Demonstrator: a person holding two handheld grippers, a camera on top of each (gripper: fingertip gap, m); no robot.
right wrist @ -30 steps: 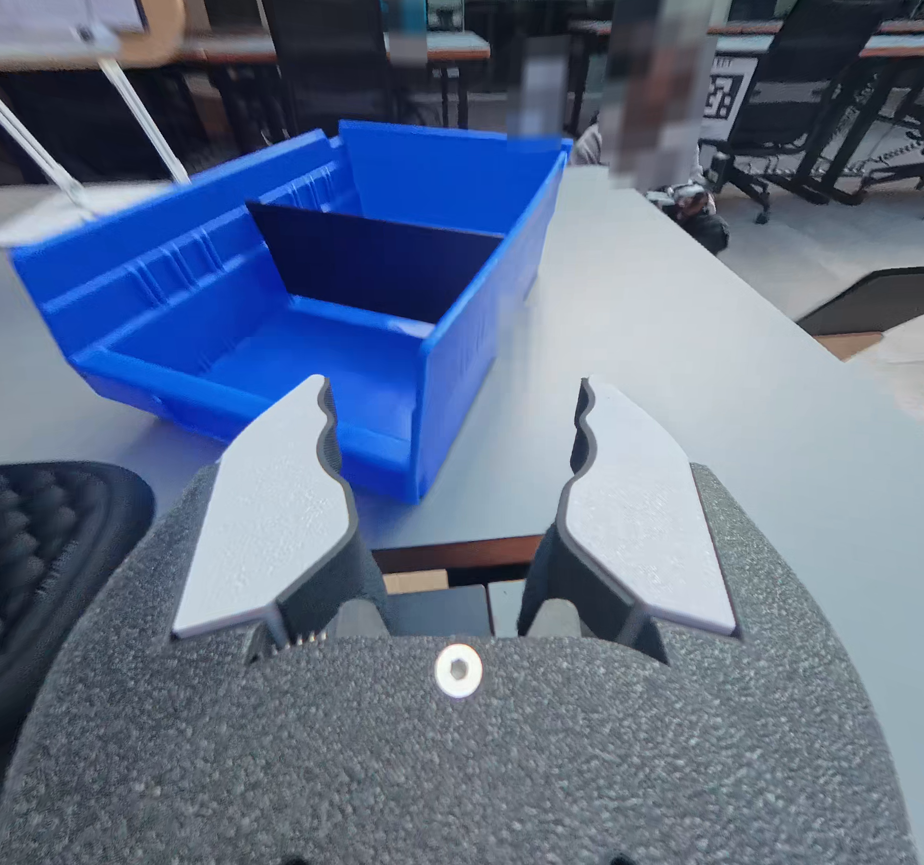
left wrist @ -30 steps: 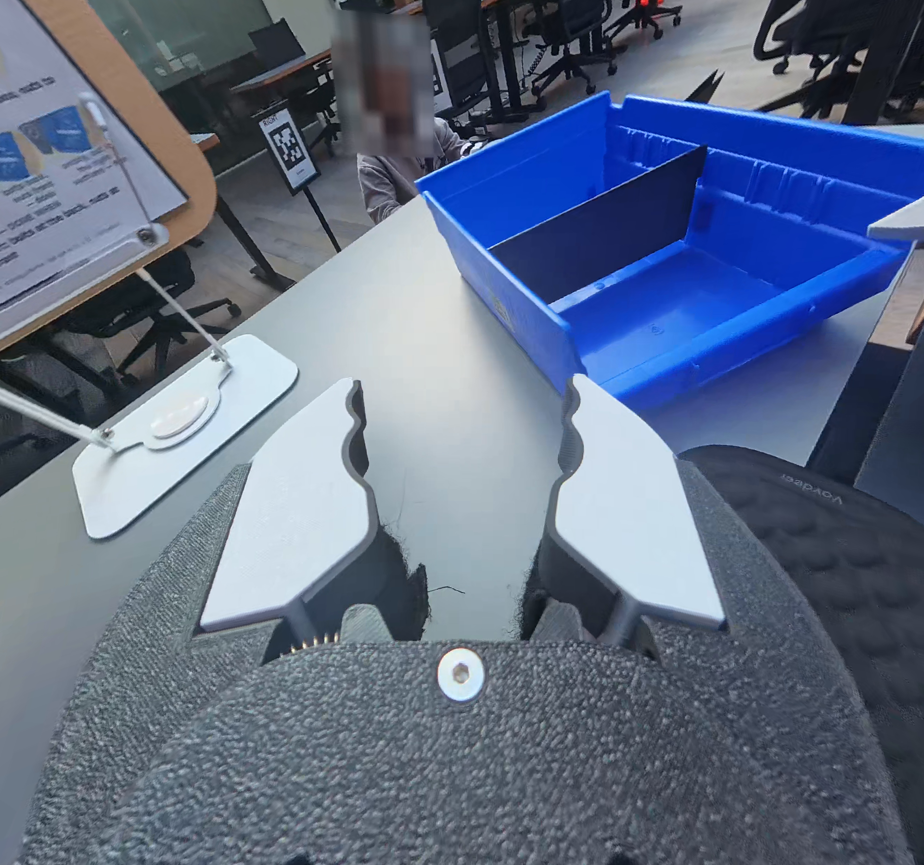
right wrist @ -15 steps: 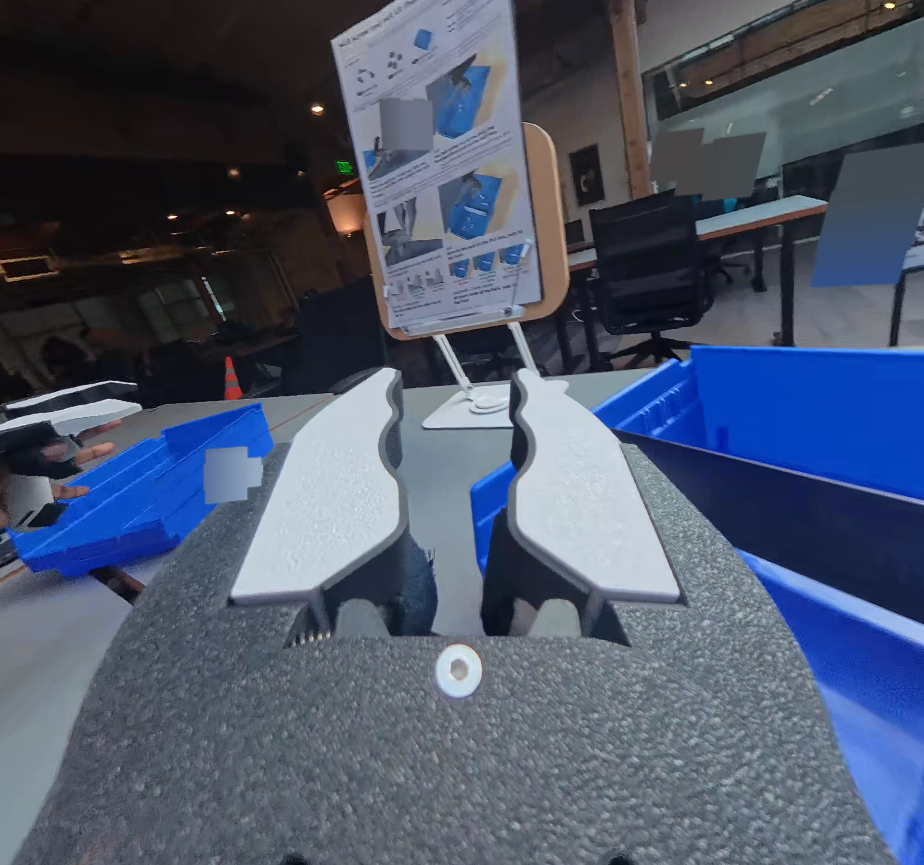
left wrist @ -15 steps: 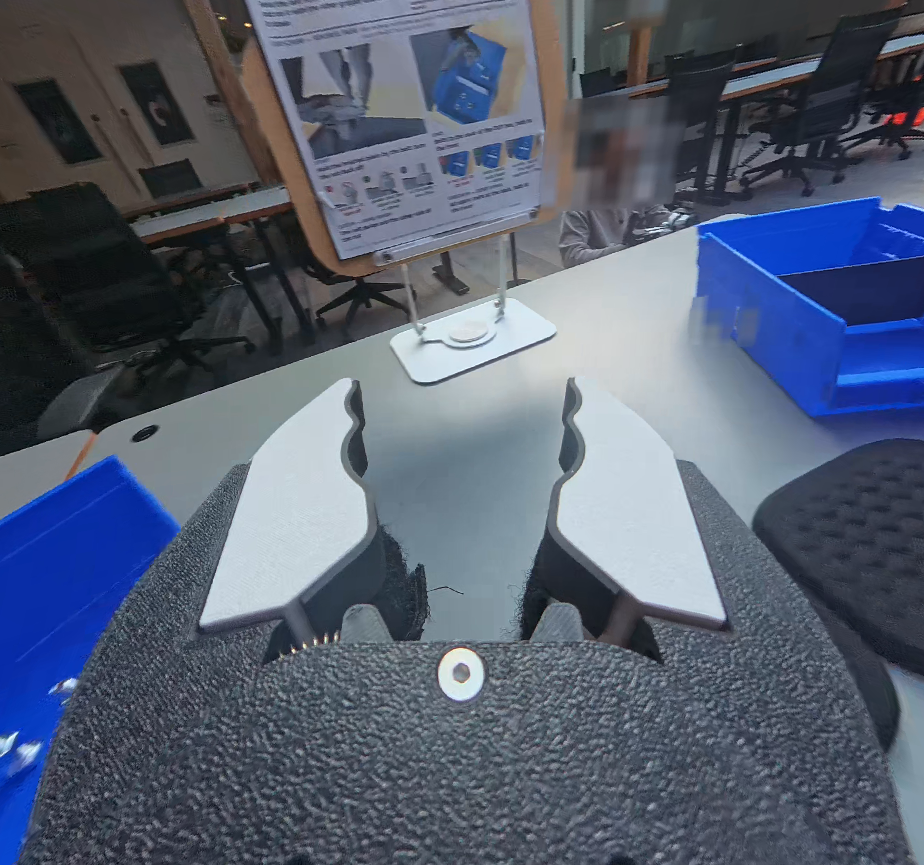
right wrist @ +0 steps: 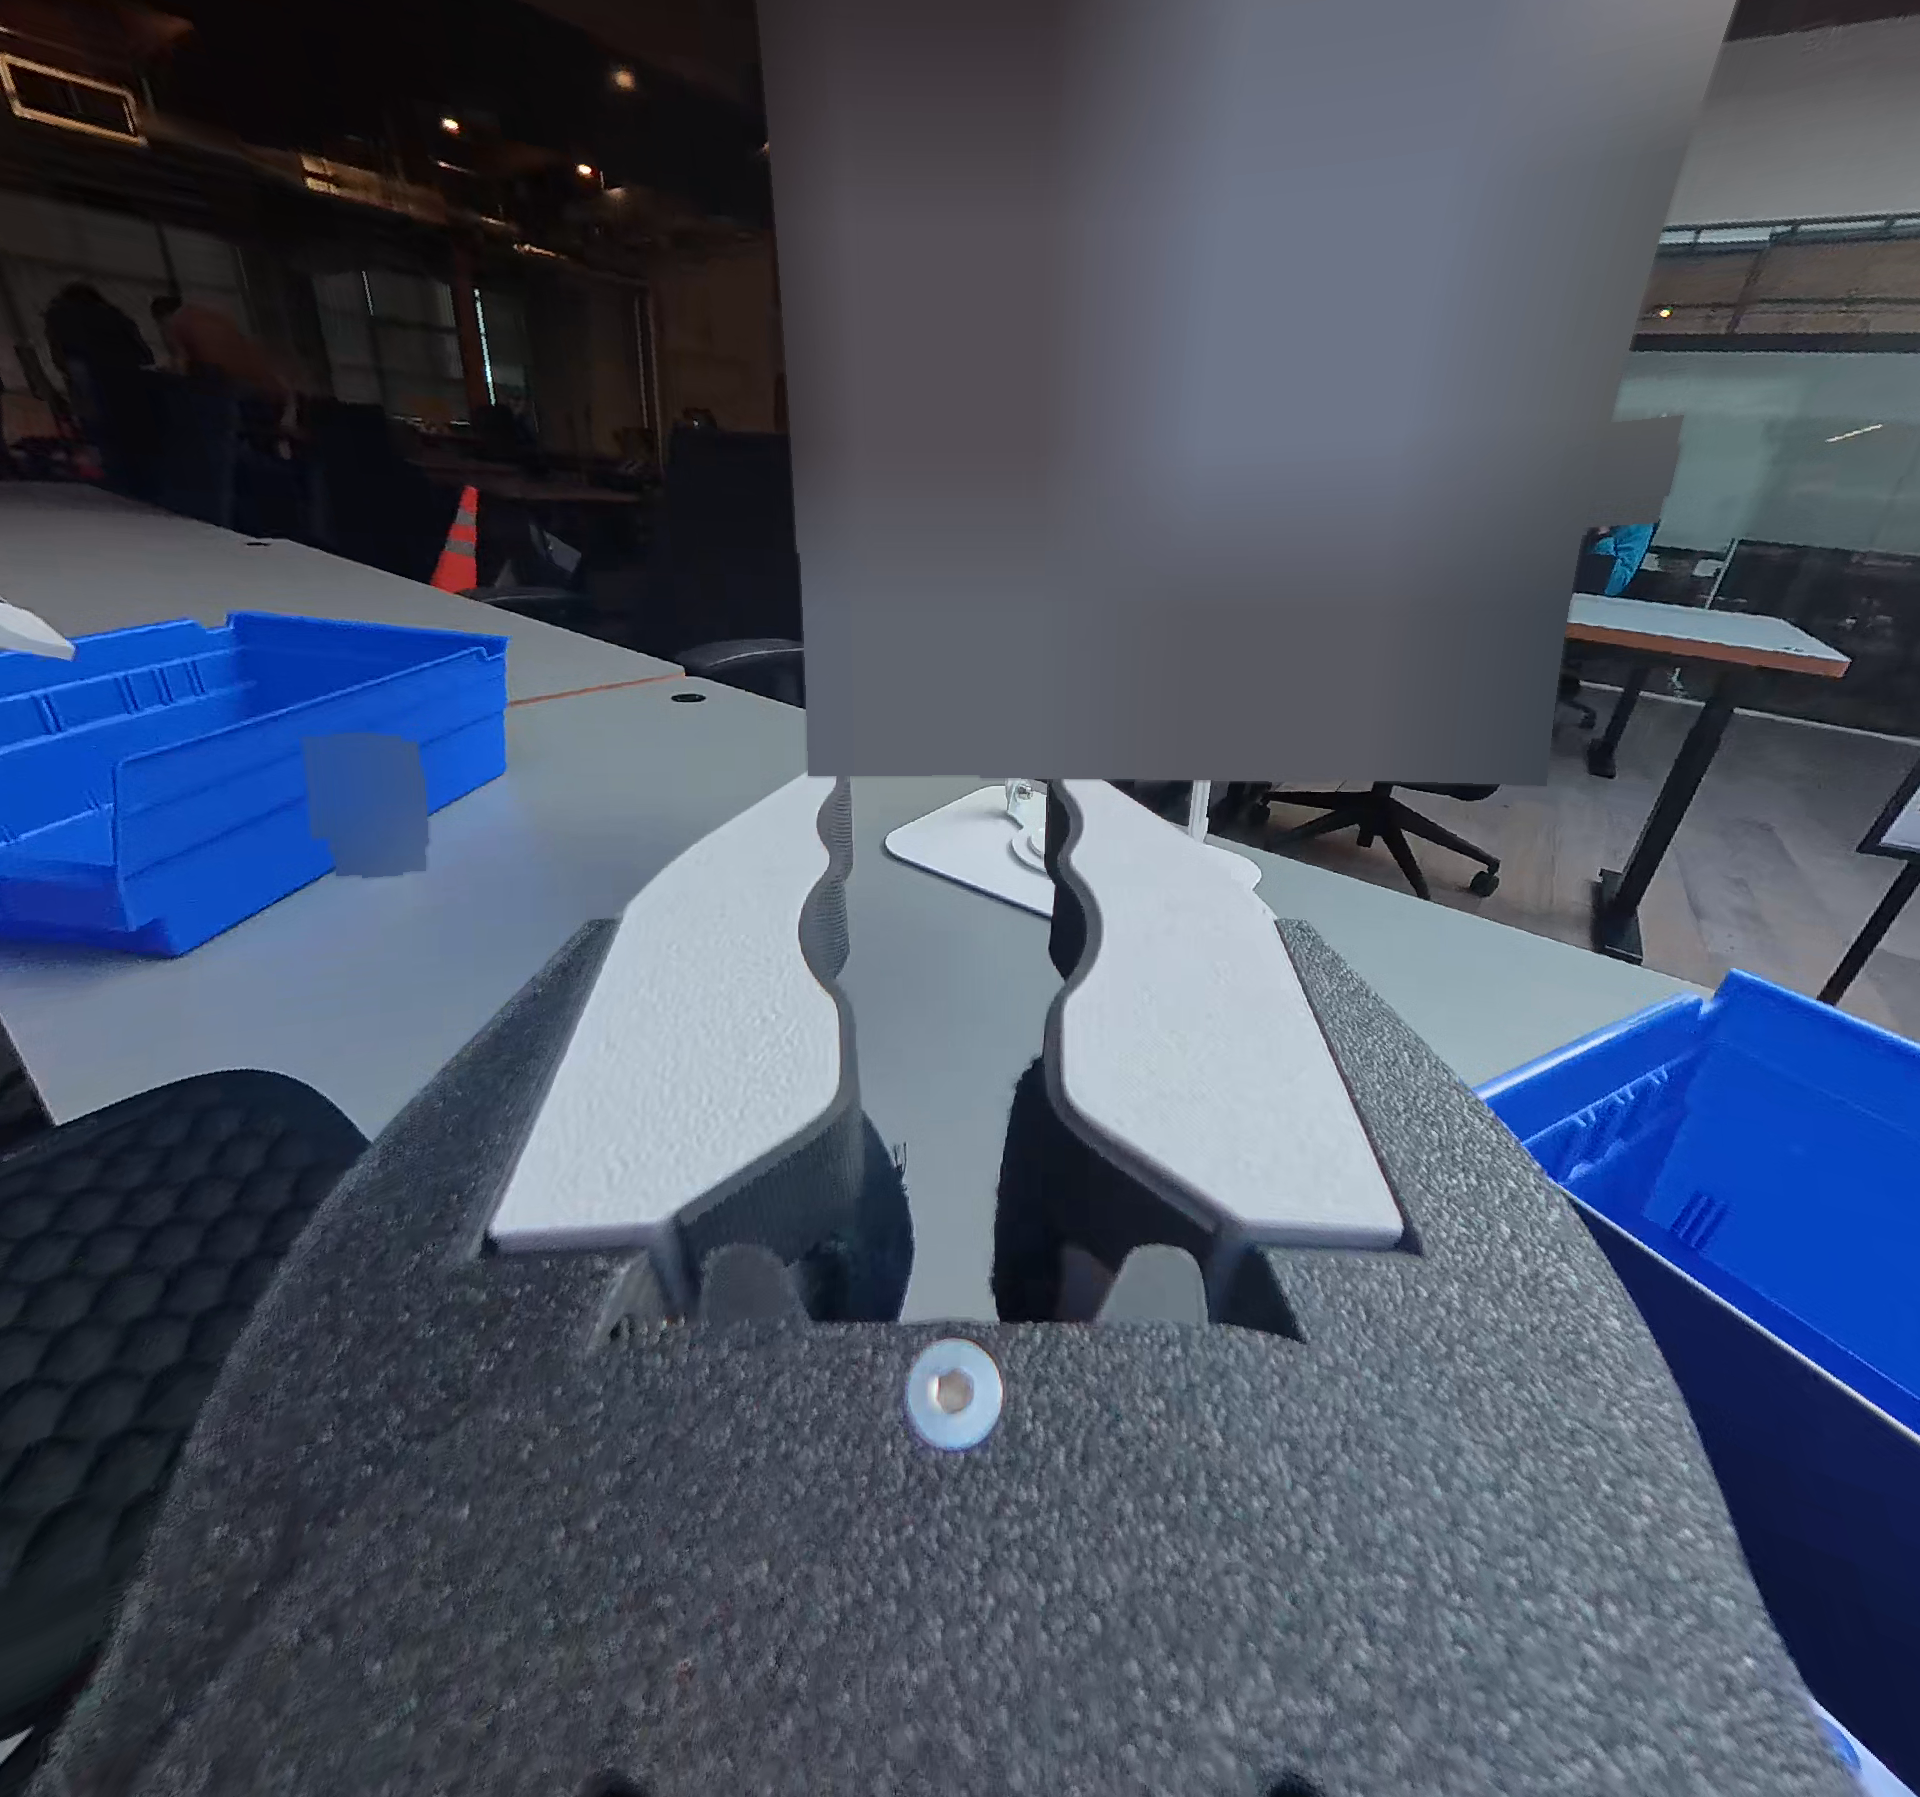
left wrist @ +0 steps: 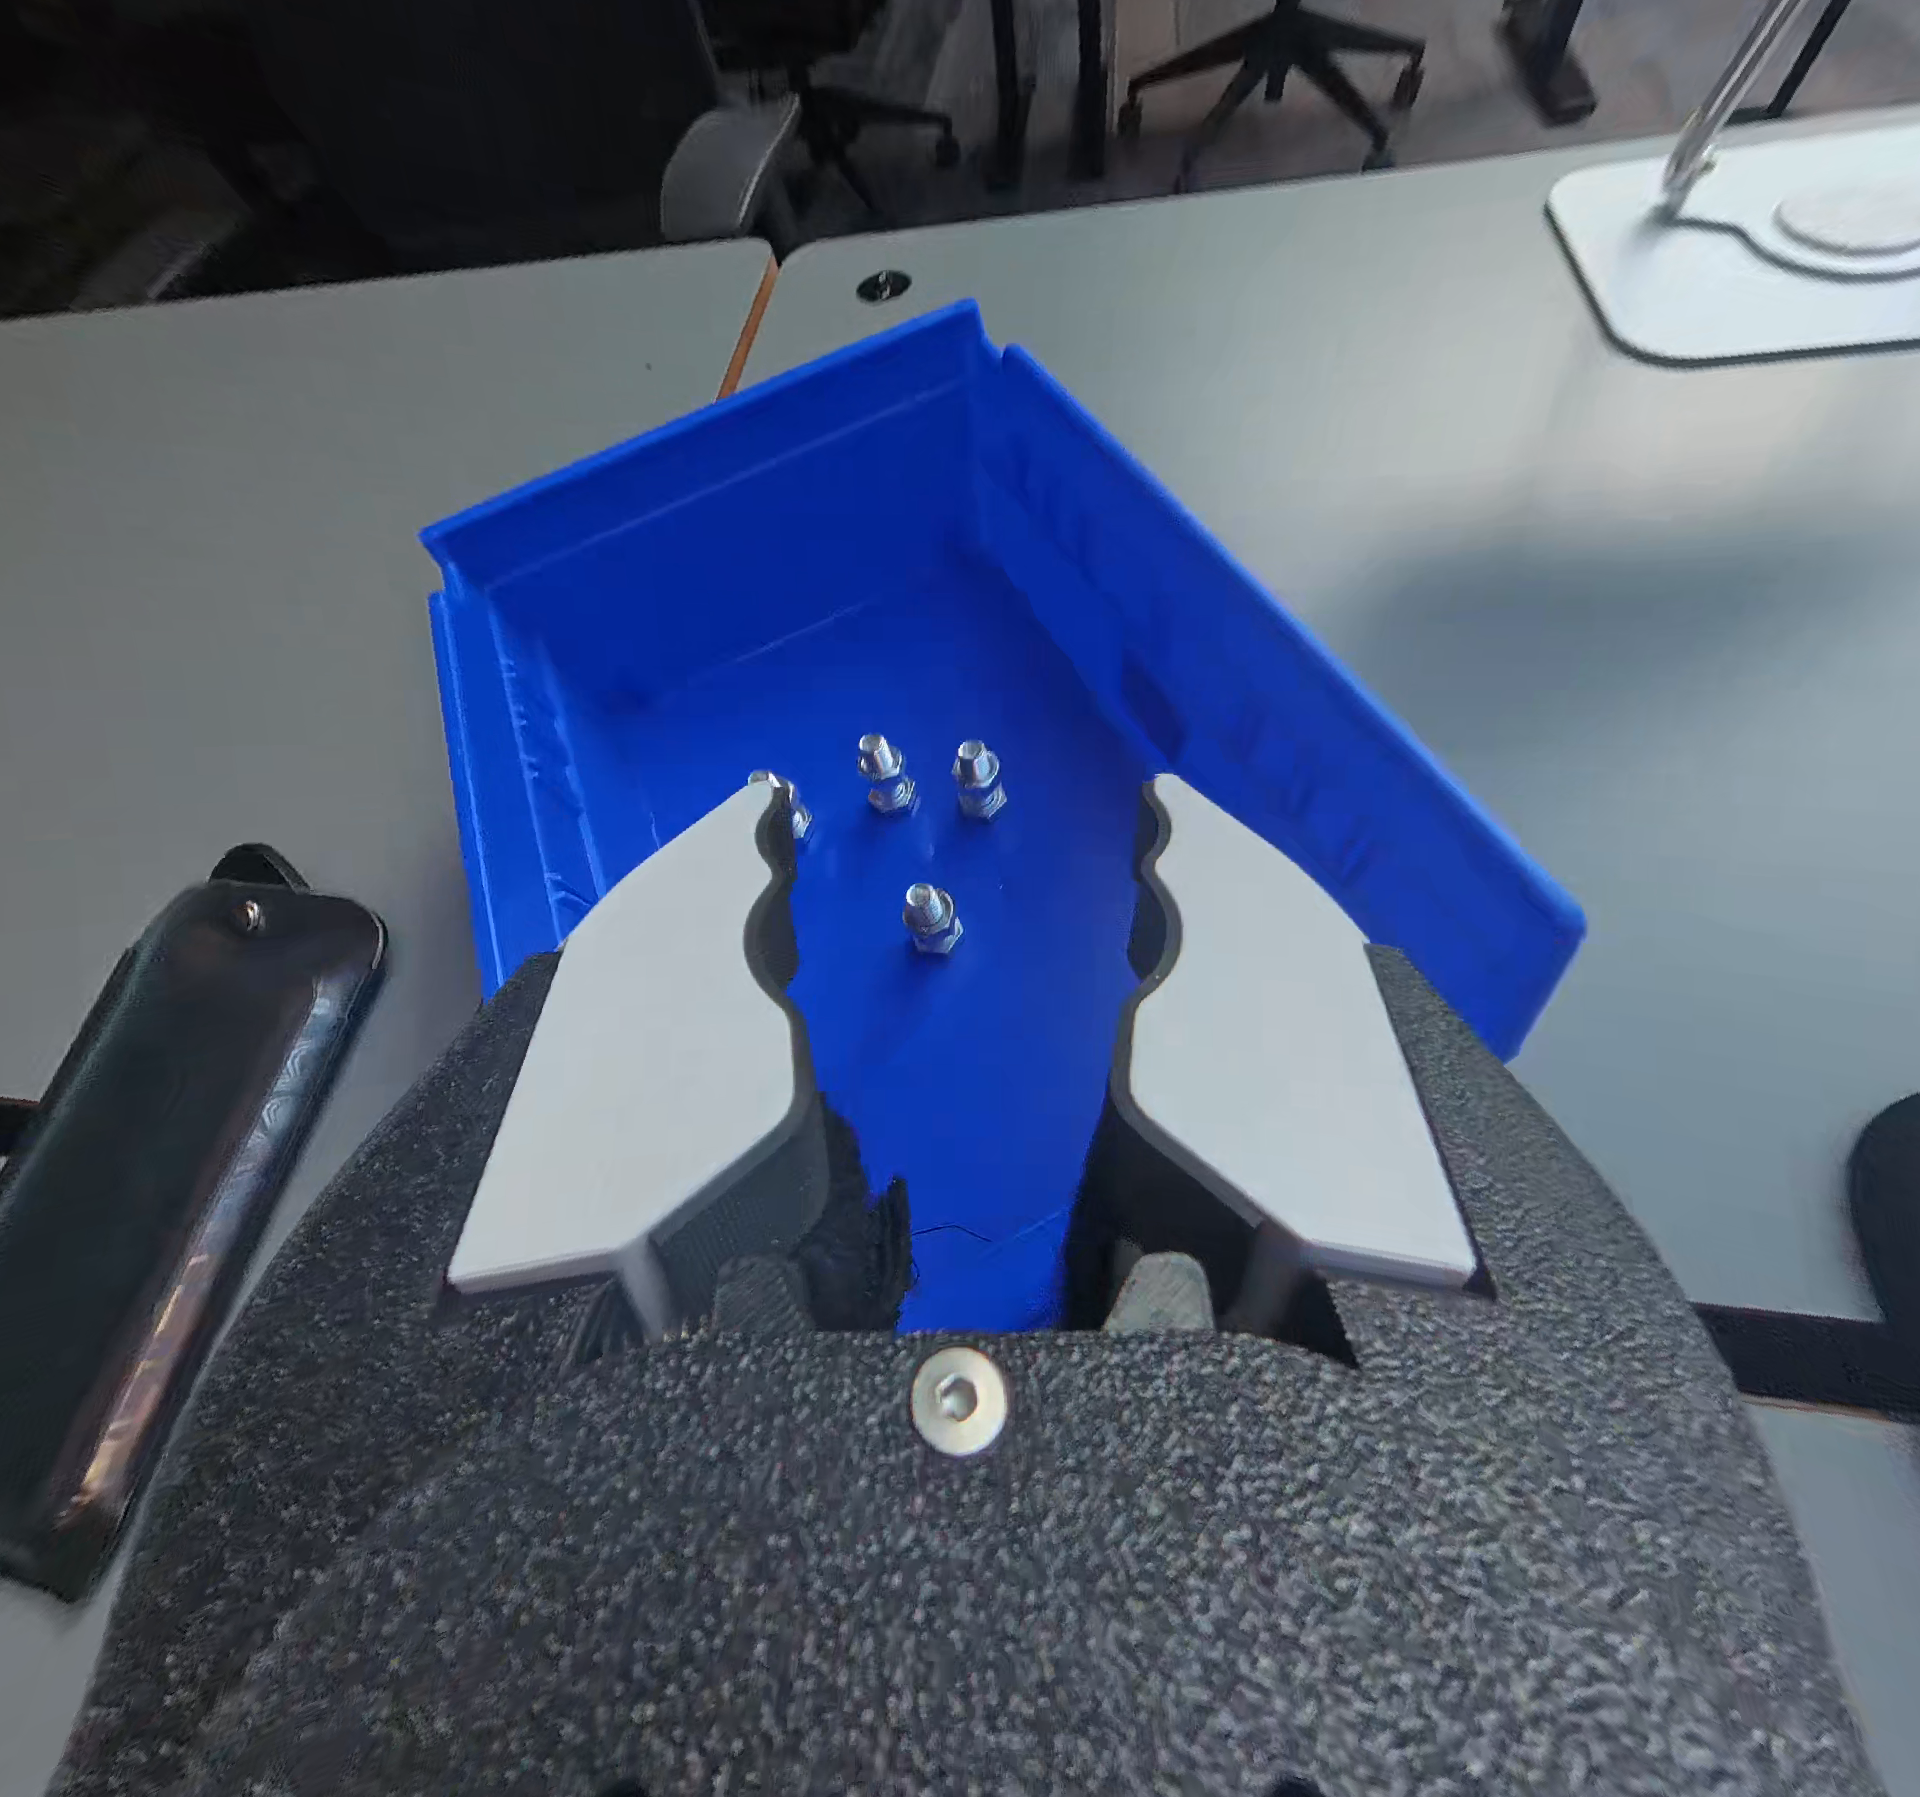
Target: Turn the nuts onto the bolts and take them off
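Observation:
Several silver bolts with nuts on them [left wrist: 930, 916] stand on the floor of a blue bin [left wrist: 1247, 708] on the grey table. One of them is partly hidden behind my left finger. My left gripper [left wrist: 958, 791] is open and empty, and hovers above the near part of this bin, pointing down at the bolts. My right gripper [right wrist: 945, 797] is open only a narrow way and empty. It is held level above the table and points at a stand's white base [right wrist: 966, 859]. The bolt bin [right wrist: 208, 760] shows far left in the right wrist view, with a left fingertip [right wrist: 31, 635] over it.
A second blue bin with a dark divider [right wrist: 1714, 1176] sits right of my right gripper. A black dimpled pad [right wrist: 125, 1280] lies at its left and also shows in the left wrist view [left wrist: 1886, 1197]. A black case [left wrist: 156, 1176] lies left of the bolt bin. The stand's base [left wrist: 1745, 261] is far right. About 50 centimeters separates my left fingertips from my right.
My left gripper swung left and down from the divided bin, past the stand, to above the bolt bin. My right gripper turned left toward the stand, and its jaws narrowed from wide open.

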